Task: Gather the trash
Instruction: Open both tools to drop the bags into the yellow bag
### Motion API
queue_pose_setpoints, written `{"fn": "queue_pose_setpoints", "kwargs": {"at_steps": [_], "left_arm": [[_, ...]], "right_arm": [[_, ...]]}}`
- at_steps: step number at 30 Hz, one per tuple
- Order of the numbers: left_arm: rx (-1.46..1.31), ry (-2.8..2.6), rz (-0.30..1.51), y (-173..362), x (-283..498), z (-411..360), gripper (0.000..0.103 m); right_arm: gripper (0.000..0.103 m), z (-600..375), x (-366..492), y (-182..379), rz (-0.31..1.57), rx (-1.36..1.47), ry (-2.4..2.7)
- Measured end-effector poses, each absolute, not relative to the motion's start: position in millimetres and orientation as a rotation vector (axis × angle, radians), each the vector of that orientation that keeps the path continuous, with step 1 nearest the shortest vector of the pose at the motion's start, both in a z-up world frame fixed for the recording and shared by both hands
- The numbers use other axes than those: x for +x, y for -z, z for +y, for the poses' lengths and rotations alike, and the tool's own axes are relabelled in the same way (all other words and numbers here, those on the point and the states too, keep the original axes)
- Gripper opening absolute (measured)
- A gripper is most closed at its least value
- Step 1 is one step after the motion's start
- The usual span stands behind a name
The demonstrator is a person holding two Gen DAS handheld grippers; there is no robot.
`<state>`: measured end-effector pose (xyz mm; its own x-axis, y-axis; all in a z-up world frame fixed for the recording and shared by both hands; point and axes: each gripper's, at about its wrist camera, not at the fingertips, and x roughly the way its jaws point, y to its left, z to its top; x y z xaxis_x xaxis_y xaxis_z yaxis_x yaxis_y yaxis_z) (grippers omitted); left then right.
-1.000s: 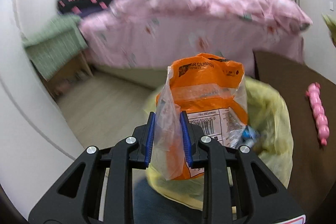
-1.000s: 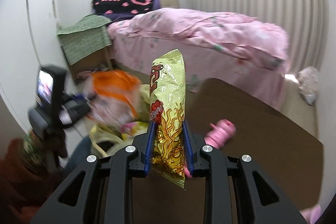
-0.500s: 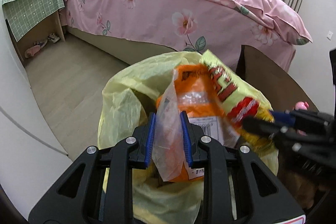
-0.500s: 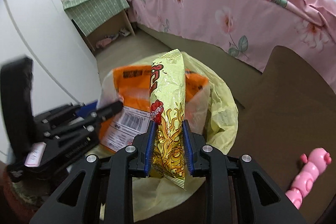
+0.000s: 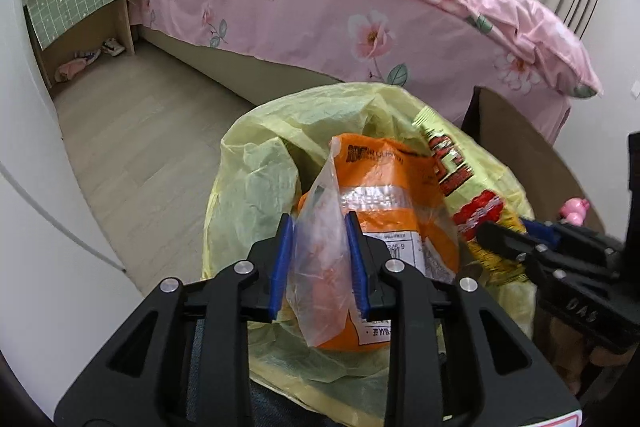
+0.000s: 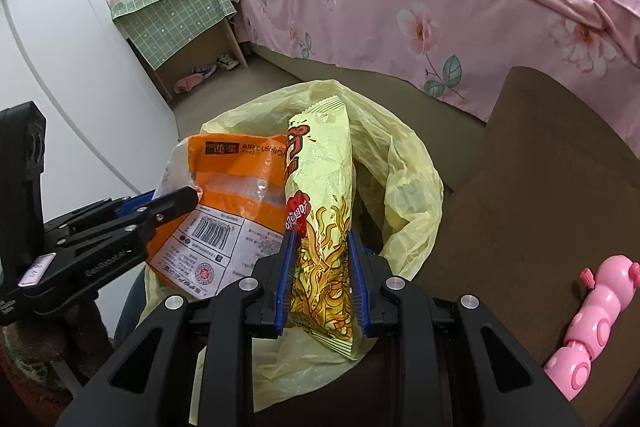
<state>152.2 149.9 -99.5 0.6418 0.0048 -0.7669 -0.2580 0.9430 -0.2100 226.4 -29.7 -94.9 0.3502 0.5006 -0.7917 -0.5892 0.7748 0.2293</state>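
My left gripper [image 5: 318, 223] grips the clear edge of an orange air-cushion wrapper [image 5: 384, 179] above the open mouth of a yellow trash bag [image 5: 256, 179]; its jaws are opening slightly, with the plastic still between the pads. A yellow noodle-snack packet [image 6: 320, 155] stands upright in my right gripper [image 6: 320, 239], which is shut on it over the same bag [image 6: 408, 187]. In the right wrist view the orange wrapper [image 6: 236, 179] and the left gripper [image 6: 176, 199] sit just left of the packet. The bag's inside is mostly hidden.
A dark brown table [image 6: 540, 167] lies to the right with a pink caterpillar toy [image 6: 592, 323] on it. Behind the bag stands a bed with a pink floral cover [image 5: 320, 7]. A green-checked cloth covers a small side table [image 6: 180, 3] by the white wall.
My right gripper swung left and down with the snack packet until it hung over the bag beside the orange wrapper. My left gripper tilted down toward the bag's mouth.
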Motion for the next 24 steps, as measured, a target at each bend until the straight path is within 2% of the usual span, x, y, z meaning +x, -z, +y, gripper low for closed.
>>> {"fn": "queue_pose_setpoints", "kwargs": {"at_steps": [6,7,8,10,12,17,24], "left_arm": [[-0.369,-0.087,0.833,93.3,155.8,149.3,0.027],[-0.382,-0.083,0.830,92.7,156.7,150.4,0.027],[-0.398,-0.081,0.827,92.1,157.0,152.0,0.030],[-0.434,-0.070,0.813,90.3,157.3,155.8,0.039],[-0.469,-0.060,0.803,88.5,157.2,158.9,0.055],[-0.419,-0.102,0.774,73.6,153.3,153.4,0.077],[-0.246,-0.060,0.719,34.9,113.8,109.8,0.081]], "right_arm": [[0.028,-33.0,221.0,92.6,0.943,-0.109,-0.702],[0.032,-34.8,220.9,92.3,0.941,-0.104,-0.708],[0.034,-35.3,220.1,92.0,0.941,-0.100,-0.712],[0.048,-37.3,218.6,91.7,0.941,-0.102,-0.718],[0.048,-38.6,215.6,90.0,0.927,-0.115,-0.717],[0.048,-49.7,202.7,79.1,0.877,-0.111,-0.685],[0.048,-94.0,153.4,34.6,0.748,-0.068,-0.614]]}}
